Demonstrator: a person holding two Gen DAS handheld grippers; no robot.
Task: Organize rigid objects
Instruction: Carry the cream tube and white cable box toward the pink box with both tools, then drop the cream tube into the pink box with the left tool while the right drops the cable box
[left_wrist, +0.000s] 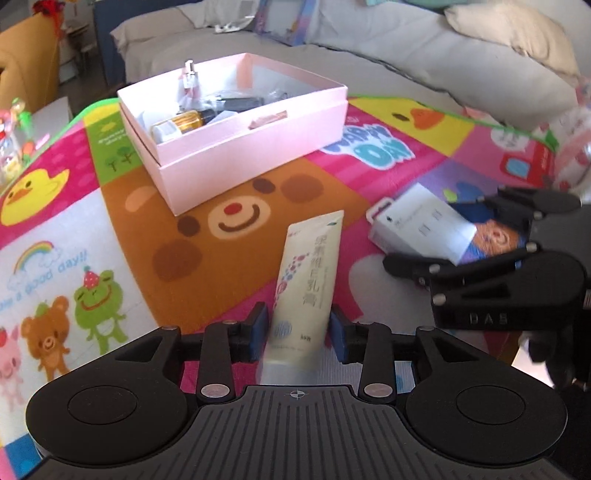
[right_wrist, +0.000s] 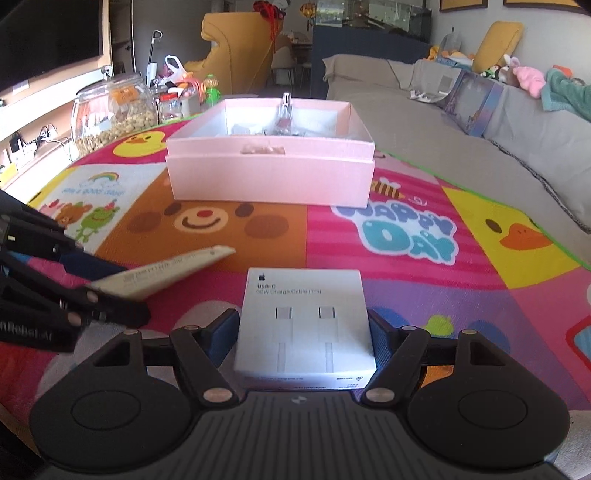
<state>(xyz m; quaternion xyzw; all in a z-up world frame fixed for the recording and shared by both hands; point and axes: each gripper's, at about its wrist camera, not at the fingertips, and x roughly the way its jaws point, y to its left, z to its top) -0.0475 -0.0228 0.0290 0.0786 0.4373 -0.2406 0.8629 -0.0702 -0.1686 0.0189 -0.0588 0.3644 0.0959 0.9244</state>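
My left gripper (left_wrist: 300, 334) is shut on a cream tube (left_wrist: 309, 280) with Chinese print, held above the colourful mat. My right gripper (right_wrist: 303, 334) is shut on a white USB-C cable box (right_wrist: 304, 325); the box also shows in the left wrist view (left_wrist: 424, 229), between the right gripper's black fingers (left_wrist: 417, 264). The tube shows in the right wrist view (right_wrist: 166, 271), at the left. A pink open box (left_wrist: 236, 147) sits ahead on the mat, holding a perfume bottle (left_wrist: 190, 79), an amber bottle (left_wrist: 184, 122) and dark items. The pink box is straight ahead in the right wrist view (right_wrist: 271, 173).
The cartoon play mat (right_wrist: 406, 236) covers the table. A grey sofa (right_wrist: 461, 122) with cushions and toys lies behind and to the right. A glass jar of nuts (right_wrist: 110, 114) and small bottles stand at the far left edge.
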